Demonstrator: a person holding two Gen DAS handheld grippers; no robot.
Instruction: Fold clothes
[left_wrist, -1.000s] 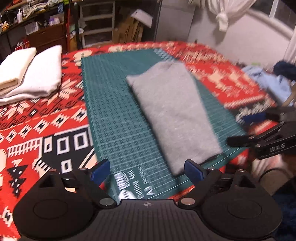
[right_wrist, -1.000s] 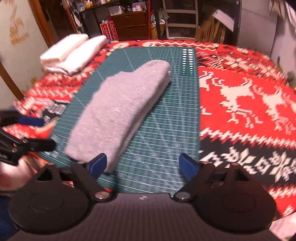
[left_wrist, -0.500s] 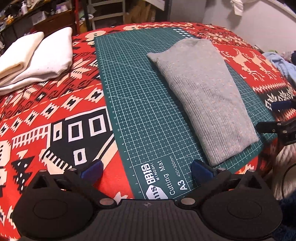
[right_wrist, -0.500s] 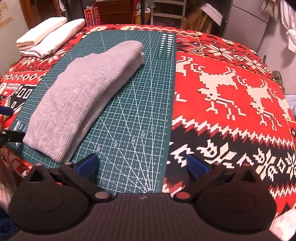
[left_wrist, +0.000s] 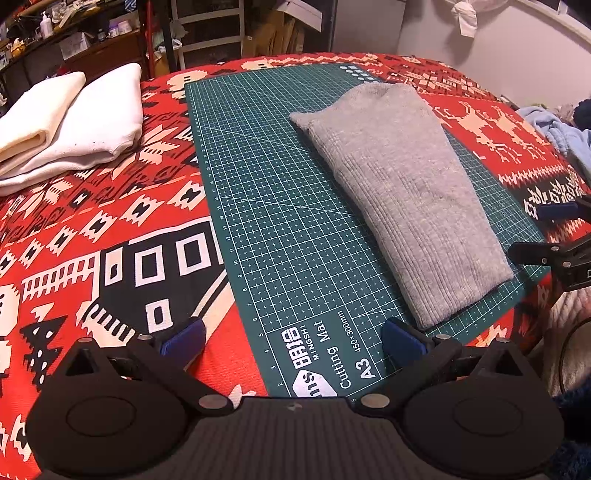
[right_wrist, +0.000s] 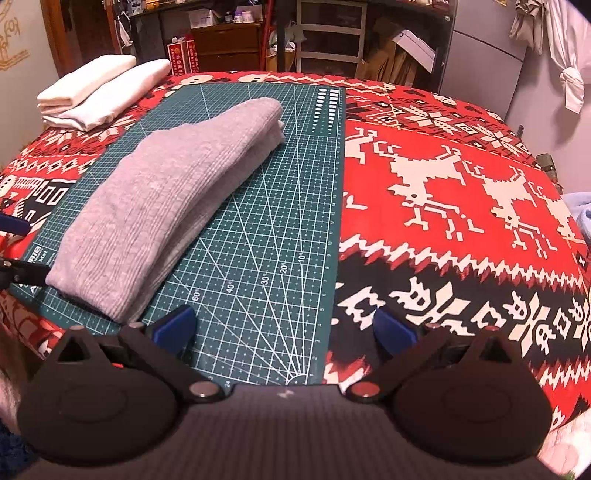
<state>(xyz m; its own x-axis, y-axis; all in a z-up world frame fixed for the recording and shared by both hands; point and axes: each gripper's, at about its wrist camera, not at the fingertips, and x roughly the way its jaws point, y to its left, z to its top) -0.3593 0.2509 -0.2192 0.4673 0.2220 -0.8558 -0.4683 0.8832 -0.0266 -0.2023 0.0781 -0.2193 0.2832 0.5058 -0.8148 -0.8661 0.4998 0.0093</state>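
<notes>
Ribbed grey knit garment (left_wrist: 402, 192), matt gridded mat (left_wrist: 266, 206)

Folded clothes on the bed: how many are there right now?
3. A grey garment lies folded on the green cutting mat. Two white folded pieces sit side by side at the far left corner. Others may lie out of view.

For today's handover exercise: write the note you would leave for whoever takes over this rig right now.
Left gripper: open, holding nothing, at the near edge of the green cutting mat.
Right gripper: open, holding nothing, over the mat's near right corner.
Grey garment: folded into a long strip, lying on the mat.
White folded clothes: stacked far left on the patterned cloth.
Left, probably: fold the grey strip shorter and put it with the stack.
</notes>
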